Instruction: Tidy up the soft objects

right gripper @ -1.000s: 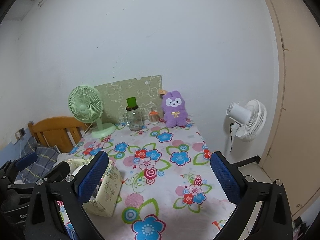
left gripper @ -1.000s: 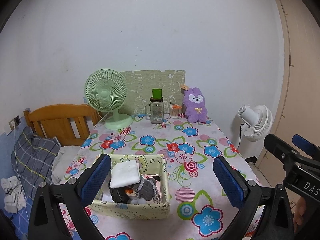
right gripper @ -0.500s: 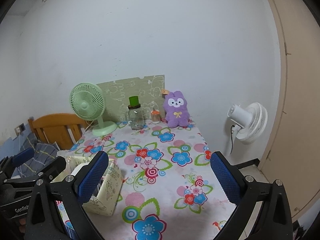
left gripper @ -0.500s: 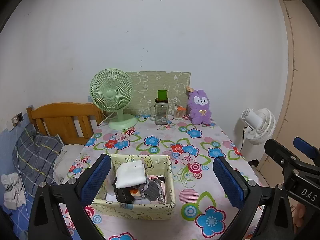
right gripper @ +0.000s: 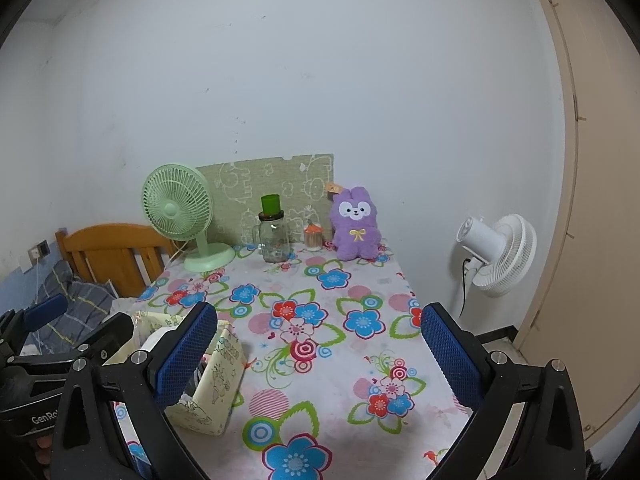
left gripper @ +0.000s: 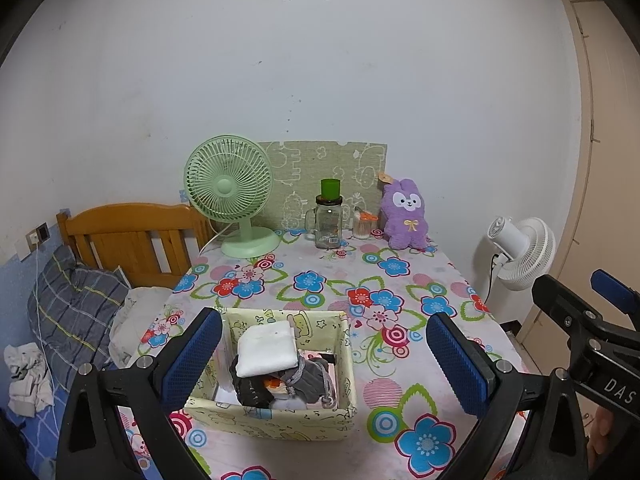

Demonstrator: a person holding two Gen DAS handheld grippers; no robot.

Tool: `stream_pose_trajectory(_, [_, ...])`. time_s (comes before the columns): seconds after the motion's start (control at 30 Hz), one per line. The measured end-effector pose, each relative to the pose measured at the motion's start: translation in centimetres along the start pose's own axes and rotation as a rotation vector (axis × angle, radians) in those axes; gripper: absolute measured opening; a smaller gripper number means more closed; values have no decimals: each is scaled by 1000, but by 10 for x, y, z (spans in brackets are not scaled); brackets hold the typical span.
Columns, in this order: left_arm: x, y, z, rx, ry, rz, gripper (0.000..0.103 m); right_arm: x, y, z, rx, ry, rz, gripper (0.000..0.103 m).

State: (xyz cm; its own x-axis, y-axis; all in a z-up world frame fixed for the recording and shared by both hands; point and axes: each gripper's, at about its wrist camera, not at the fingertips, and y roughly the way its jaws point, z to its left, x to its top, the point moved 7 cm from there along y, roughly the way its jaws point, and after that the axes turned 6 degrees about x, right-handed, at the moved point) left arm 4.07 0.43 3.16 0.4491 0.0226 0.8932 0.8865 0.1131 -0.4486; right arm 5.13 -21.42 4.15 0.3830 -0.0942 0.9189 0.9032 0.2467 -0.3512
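**Two claws spread wide above the flowered table**

Both of our grippers are hanging with fingers wide apart and nothing between them: the left gripper [left gripper: 324, 360] over the near left part of the table [left gripper: 400, 280], the right gripper [right gripper: 318, 354] over the near middle. We are seeing the box [left gripper: 280, 420] sitting close to the table's left and near edges, holding a folded white cloth [left gripper: 266, 350] on top of dark and grey soft items [left gripper: 308, 374]. From the right wrist view the box [right gripper: 216, 384] is lying just behind our left finger.

Most of the cloth-covered surface between the box and the far wall is lying open, as is the whole right half up to its edge. Along the far edge we are finding a green fan [left gripper: 230, 192], a glass jar [left gripper: 329, 220] with a green cap, a small orange-lidded pot [left gripper: 362, 228] and a purple plush [left gripper: 404, 216], side by side. Beyond the right edge a white fan [right gripper: 500, 252] is standing on the floor near the door [right gripper: 600, 200]. Beyond the left edge, a wooden headboard [left gripper: 132, 236] and a plaid pillow [left gripper: 72, 304] are crowding close.
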Motion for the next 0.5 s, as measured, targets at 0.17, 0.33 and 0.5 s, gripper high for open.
stream_pose_trajectory(0.17, [0, -1, 1, 7, 0, -7, 103, 0, 1, 1, 3, 0, 0, 103])
stream_pose_trajectory(0.33, [2, -1, 1, 6, -1, -9, 103, 0, 1, 2, 3, -3, -1, 103])
stream_pose_trajectory(0.5, [4, -1, 2, 9, -2, -13, 103, 1, 0, 2, 4, -2, -1, 103])
